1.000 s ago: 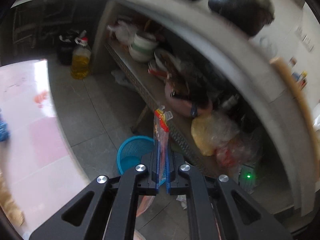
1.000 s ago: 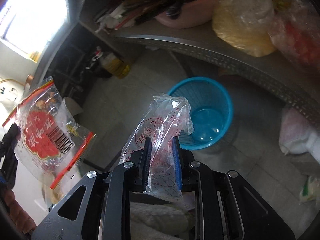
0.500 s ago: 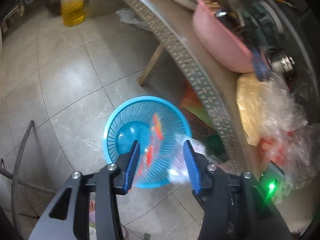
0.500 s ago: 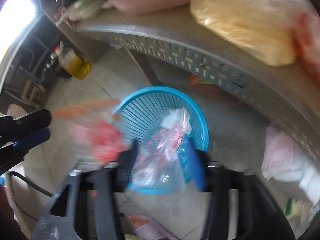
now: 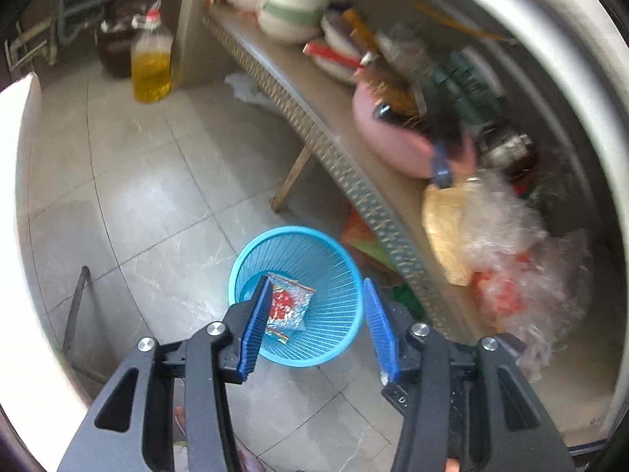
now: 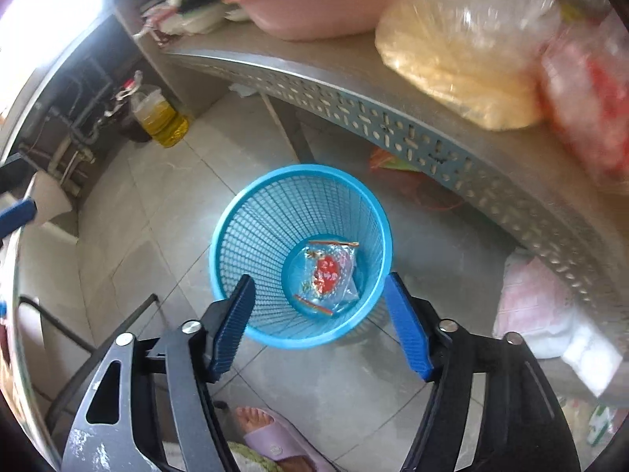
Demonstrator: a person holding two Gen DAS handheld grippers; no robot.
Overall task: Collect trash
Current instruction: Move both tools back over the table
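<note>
Both tools, left tool (image 5: 316, 320) and right tool (image 6: 320, 324), have just been opening and stand apart, empty, directly above the blue basket (image 6: 243, 216). Wrapper (image 6: 328, 275), possibly two overlapping, lies flat on its bottom.

The left gripper (image 5: 316, 306) hangs above the blue basket (image 5: 334, 338), its jaws just opened and nothing between them. A clear wrapper (image 5: 289, 308) with red print lies inside the basket, on the tiled floor (image 5: 157, 196) beside a cluttered shelf (image 5: 354, 173).
</note>
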